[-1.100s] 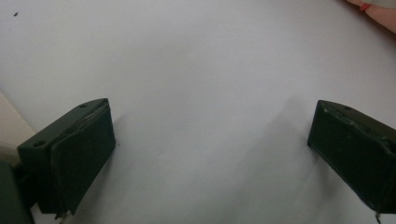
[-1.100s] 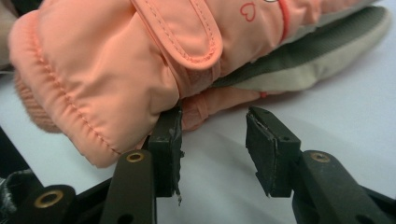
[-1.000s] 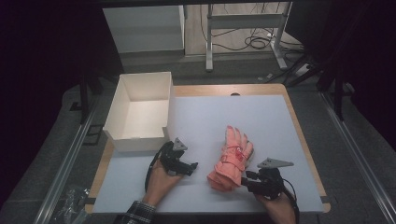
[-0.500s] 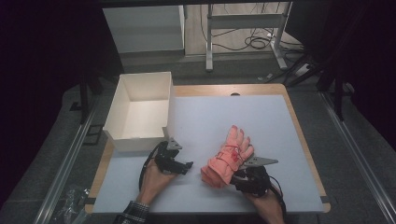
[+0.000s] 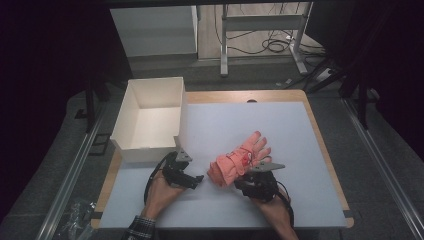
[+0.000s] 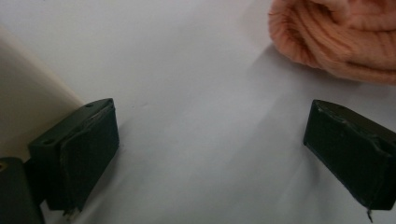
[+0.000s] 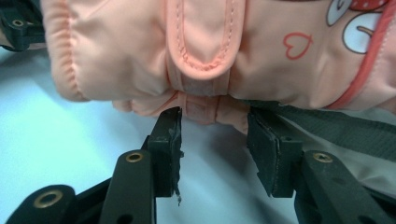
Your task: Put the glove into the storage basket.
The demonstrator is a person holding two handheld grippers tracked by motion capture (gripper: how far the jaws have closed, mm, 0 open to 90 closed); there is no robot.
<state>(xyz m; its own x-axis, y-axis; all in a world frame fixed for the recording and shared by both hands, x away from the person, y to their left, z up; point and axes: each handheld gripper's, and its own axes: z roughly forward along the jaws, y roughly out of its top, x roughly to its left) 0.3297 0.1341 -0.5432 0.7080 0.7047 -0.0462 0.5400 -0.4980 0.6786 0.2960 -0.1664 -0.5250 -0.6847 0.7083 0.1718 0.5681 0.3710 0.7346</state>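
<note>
A pink padded glove (image 5: 241, 159) with a heart print lies on the white table mat (image 5: 280, 125), fingers pointing to the far right, cuff toward the left gripper. My right gripper (image 5: 242, 184) sits at its near edge. In the right gripper view the jaws (image 7: 215, 133) pinch a fold of the glove (image 7: 205, 51) under its strap, and the cuff hangs a little above the mat. My left gripper (image 5: 196, 180) rests just left of the cuff, open wide with nothing between its fingers (image 6: 210, 154). The ribbed cuff (image 6: 336, 42) shows ahead to its right.
An open, empty white box (image 5: 150, 120) stands at the mat's left, close behind the left gripper; its wall (image 6: 23, 102) is beside the left jaw. The mat lies on a wooden tabletop (image 5: 330, 155). Table legs and cables lie on the floor beyond.
The right gripper moved left and the glove came with it, its cuff swinging toward the left gripper and its fingers turning to the far right. The left gripper shifted slightly.
</note>
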